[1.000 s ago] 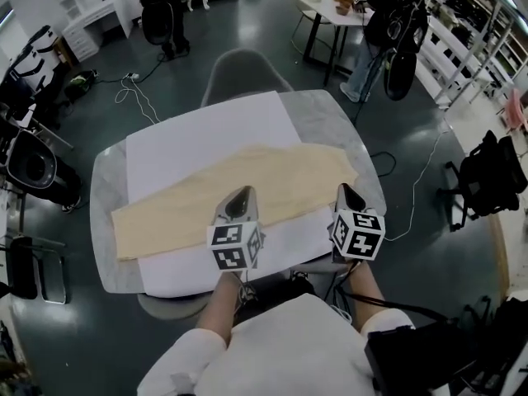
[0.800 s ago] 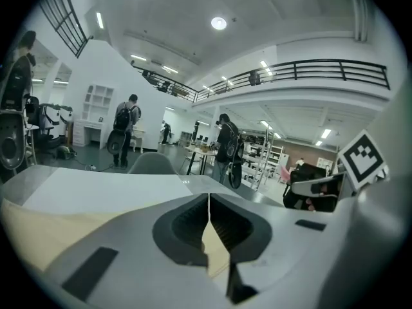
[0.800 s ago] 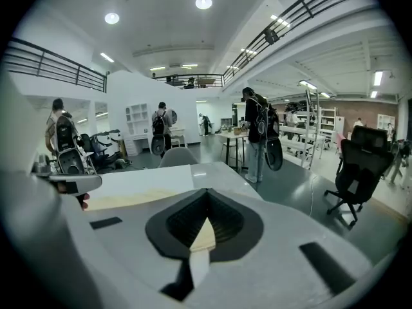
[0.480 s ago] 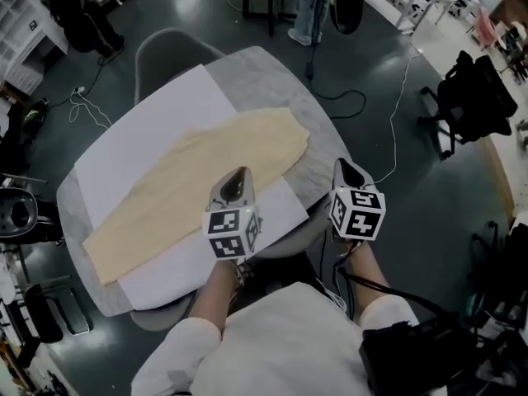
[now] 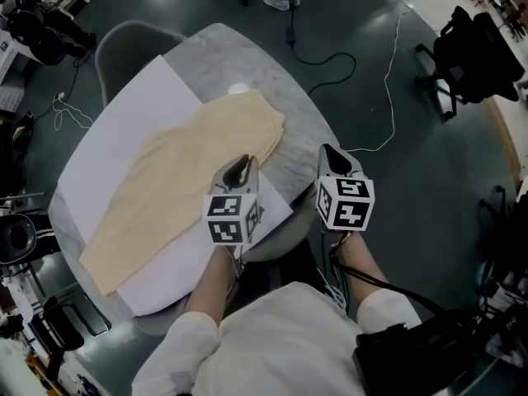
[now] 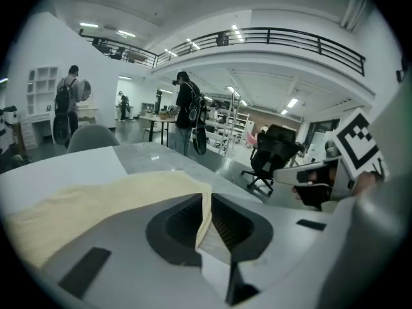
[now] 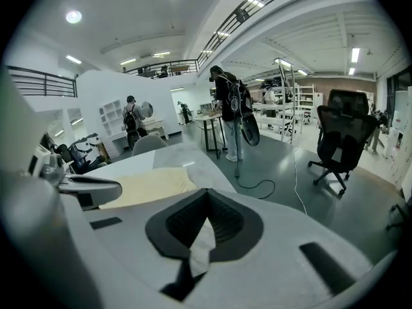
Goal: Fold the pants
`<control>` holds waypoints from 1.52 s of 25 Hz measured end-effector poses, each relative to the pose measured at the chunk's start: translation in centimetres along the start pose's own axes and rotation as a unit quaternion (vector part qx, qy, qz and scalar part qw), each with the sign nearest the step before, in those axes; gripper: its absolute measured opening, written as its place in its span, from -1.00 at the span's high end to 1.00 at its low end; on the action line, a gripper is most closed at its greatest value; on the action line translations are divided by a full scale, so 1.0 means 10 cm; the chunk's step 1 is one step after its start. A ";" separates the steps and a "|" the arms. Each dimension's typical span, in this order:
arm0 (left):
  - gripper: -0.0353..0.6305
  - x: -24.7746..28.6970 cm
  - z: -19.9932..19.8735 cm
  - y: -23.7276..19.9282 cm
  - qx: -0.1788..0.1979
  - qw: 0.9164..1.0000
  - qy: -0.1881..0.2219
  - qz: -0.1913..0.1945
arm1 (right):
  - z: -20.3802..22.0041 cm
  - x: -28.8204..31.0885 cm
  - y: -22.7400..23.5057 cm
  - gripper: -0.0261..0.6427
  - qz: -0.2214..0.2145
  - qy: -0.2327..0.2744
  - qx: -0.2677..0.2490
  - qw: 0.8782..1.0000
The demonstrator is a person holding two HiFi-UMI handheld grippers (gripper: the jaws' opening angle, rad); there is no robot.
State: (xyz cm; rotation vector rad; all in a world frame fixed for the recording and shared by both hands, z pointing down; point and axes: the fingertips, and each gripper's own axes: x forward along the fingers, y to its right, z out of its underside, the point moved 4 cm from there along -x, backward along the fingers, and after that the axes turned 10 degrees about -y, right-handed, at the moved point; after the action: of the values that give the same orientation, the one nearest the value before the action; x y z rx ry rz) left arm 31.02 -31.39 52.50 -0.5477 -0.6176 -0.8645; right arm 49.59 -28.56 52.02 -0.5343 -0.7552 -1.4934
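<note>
Left gripper [image 5: 239, 167] and right gripper [image 5: 330, 155] both clenched, empty. Left over near edge of pants [image 5: 190, 172], right off cloth by table [image 5: 307, 126] rim. Pants flat on white sheet [image 5: 124, 130].
Risks, my guess:
- Dropping without opening shoves and bunches cloth.
- Deep pinch grabs sheet too.
- Uneven grab skews fold.

right gripper [image 7: 206, 195] — jaws together | pants [image 7: 148, 185] flat on table [image 7: 201, 167], ahead-left

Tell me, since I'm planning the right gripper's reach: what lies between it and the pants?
Only bare grey tabletop separates the right gripper from the pants, as the head view shows.
</note>
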 end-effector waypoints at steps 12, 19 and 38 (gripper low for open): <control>0.56 1.04 -0.13 0.20 0.121 0.988 -0.094 0.033 | 0.11 0.57 0.41 0.94 -0.013 -0.032 0.020 0.999; 0.29 1.48 -0.16 0.29 0.273 0.949 -0.156 0.026 | 0.13 0.82 0.53 0.94 -0.021 -0.049 0.024 0.998; 0.53 1.90 -0.12 0.09 0.254 0.939 -0.232 0.025 | 0.27 1.13 0.53 0.94 -0.047 -0.075 0.048 0.995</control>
State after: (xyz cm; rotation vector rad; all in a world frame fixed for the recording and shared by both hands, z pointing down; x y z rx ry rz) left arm 41.61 -41.60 64.65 -0.2880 -1.2118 -0.4909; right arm 53.66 -34.09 62.83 -0.5488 -0.9774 -1.5060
